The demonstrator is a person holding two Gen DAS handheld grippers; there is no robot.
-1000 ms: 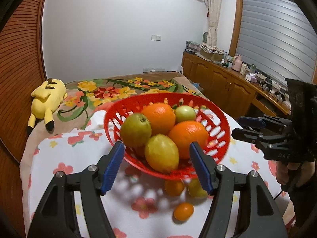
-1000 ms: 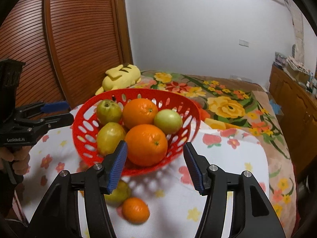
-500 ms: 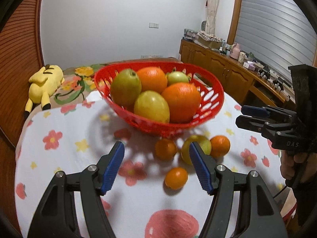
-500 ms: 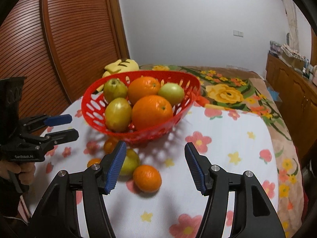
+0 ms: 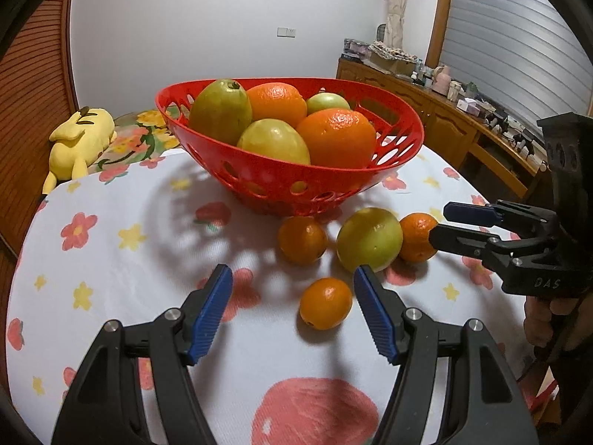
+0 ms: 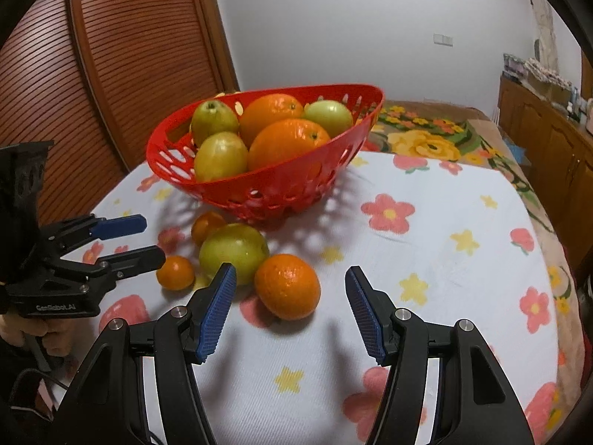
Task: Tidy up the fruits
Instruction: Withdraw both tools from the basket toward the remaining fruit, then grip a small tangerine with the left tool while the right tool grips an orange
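Observation:
A red basket on the flowered tablecloth holds two big oranges and several green-yellow fruits. In front of it lie a loose green fruit and three small oranges. My left gripper is open low over the cloth, and one small orange lies just ahead of it, close to the right finger. My right gripper is open too, with another orange between its fingertips, untouched. The third orange sits by the basket's foot.
A yellow plush toy lies on the flowered bedspread beyond the table. A wooden sideboard with clutter runs along the right wall. A slatted wooden door stands at the left. A hand holds the right gripper.
Both grippers have come down from basket height to just above the cloth. The loose fruits in front of the basket now lie at their fingertips.

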